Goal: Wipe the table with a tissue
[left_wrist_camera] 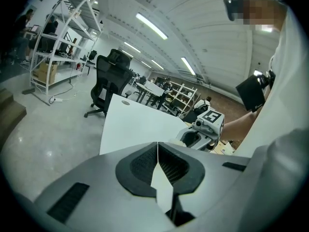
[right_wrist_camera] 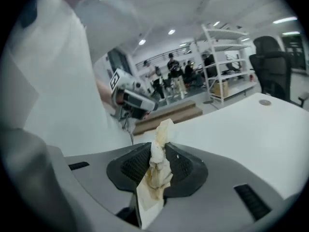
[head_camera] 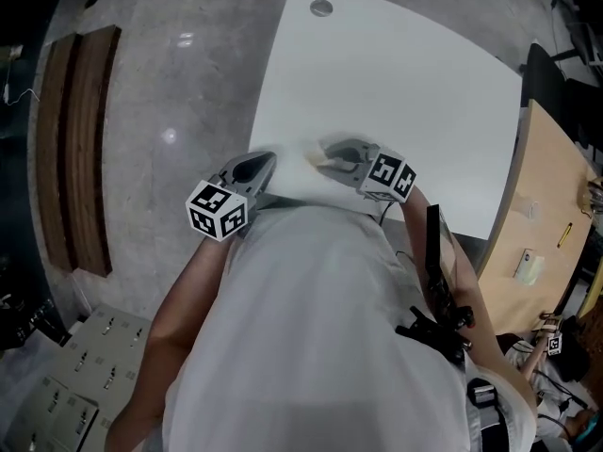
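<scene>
The white table (head_camera: 396, 92) fills the middle of the head view. My right gripper (head_camera: 332, 157) hangs just over its near edge, shut on a crumpled tissue (head_camera: 317, 161) stained yellow-brown. In the right gripper view the tissue (right_wrist_camera: 157, 166) is pinched between the dark pads (right_wrist_camera: 186, 166) and sticks out past the tips, over the table (right_wrist_camera: 251, 134). My left gripper (head_camera: 262, 165) is at the table's near left corner, beside the right one. Its jaws are shut with nothing between them (left_wrist_camera: 157, 149). The left gripper view also shows the table (left_wrist_camera: 137, 124) ahead of it.
A round cable hole (head_camera: 321, 8) sits at the table's far edge. A wooden desk (head_camera: 551, 205) stands to the right, long wooden boards (head_camera: 80, 149) lie on the floor to the left. A black office chair (left_wrist_camera: 110, 79) and white shelves (left_wrist_camera: 63, 42) stand beyond the table.
</scene>
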Demonstrator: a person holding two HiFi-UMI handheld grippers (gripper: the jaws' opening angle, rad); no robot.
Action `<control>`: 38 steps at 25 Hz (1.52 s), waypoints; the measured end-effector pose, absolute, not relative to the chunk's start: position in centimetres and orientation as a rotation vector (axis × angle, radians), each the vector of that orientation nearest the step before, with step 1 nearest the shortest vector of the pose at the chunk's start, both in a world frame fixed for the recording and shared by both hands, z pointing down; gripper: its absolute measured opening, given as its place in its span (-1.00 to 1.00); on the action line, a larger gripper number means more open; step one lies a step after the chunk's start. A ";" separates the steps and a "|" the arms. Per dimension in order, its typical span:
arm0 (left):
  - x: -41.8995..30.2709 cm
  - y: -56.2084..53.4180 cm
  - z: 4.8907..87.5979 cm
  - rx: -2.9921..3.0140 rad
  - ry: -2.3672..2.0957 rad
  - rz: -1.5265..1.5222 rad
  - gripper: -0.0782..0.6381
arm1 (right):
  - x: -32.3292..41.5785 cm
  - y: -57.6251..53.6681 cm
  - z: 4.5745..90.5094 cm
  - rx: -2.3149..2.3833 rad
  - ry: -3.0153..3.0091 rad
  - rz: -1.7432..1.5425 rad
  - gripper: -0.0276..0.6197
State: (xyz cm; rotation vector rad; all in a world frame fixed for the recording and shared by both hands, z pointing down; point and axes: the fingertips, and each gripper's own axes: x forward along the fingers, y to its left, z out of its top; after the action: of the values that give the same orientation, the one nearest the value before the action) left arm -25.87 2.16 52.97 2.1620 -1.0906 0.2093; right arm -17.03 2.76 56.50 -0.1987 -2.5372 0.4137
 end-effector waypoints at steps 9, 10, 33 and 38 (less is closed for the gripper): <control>-19.5 1.9 51.0 2.229 -1.068 0.227 -0.76 | -6.4 0.0 51.5 0.328 -2.787 0.773 -0.64; -18.2 2.0 50.8 2.240 -1.055 0.229 -0.76 | -4.9 0.0 51.0 0.387 -2.804 0.791 -0.64; 1.5 8.7 50.5 2.408 -0.844 0.361 -0.76 | 20.1 7.0 52.1 1.076 -2.665 0.749 -0.64; 1.4 9.7 49.8 2.411 -0.866 0.362 -0.76 | 20.1 7.0 51.3 1.094 -2.682 0.739 -0.64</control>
State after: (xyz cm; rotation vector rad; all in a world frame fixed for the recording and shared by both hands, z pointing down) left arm 1.45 9.70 49.80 2.4110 -0.8659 0.3624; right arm 20.12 7.03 51.29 1.0943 -2.6823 0.7394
